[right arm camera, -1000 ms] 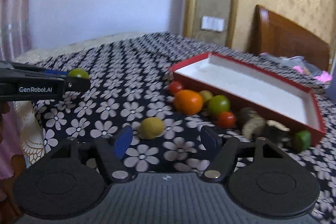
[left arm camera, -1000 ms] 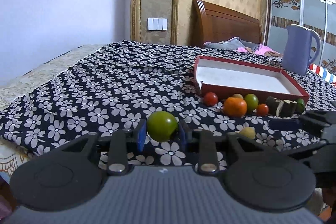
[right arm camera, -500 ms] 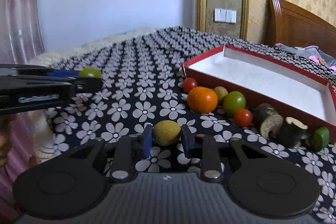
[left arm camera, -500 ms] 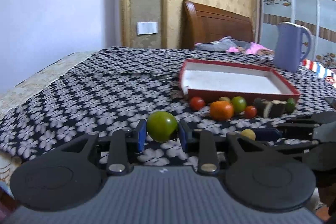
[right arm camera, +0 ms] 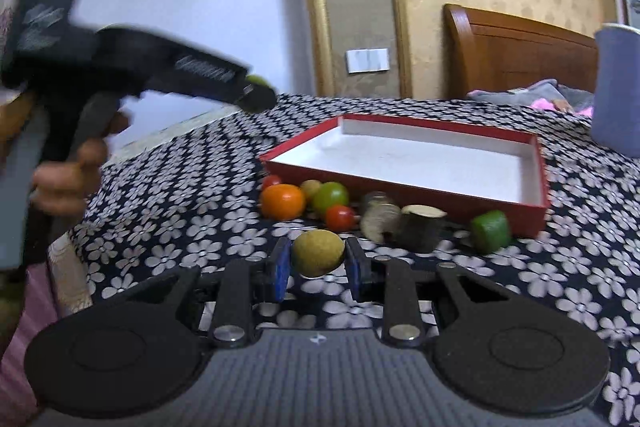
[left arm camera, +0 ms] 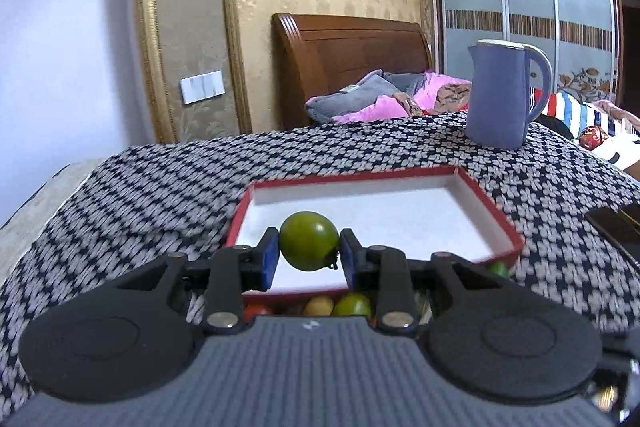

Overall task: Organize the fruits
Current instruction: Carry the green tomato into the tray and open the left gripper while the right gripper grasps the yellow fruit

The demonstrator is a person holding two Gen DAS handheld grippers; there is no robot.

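Note:
My left gripper [left arm camera: 308,254] is shut on a green tomato [left arm camera: 308,245] and holds it above the near edge of the red box [left arm camera: 496,223] with a white inside. My right gripper [right arm camera: 318,263] is shut on a yellow-brown round fruit [right arm camera: 318,253], lifted a little above the flowered cloth. In front of the red box [right arm camera: 404,183] lie an orange [right arm camera: 282,201], a green fruit [right arm camera: 330,197], small red tomatoes [right arm camera: 340,217], dark cut pieces [right arm camera: 420,227] and a green piece [right arm camera: 490,230]. The left gripper [right arm camera: 256,95] also shows high at left in the right wrist view.
A blue jug [left arm camera: 502,93] stands on the cloth behind the box. A wooden headboard [left arm camera: 352,63] and bedding [left arm camera: 384,99] lie beyond. The bed's edge [right arm camera: 72,267] runs at the left. A dark flat object [left arm camera: 616,227] lies at the right.
My left gripper has risen and moved forward with the green tomato to over the box. My right gripper has shut on the yellow-brown fruit and lifted it slightly.

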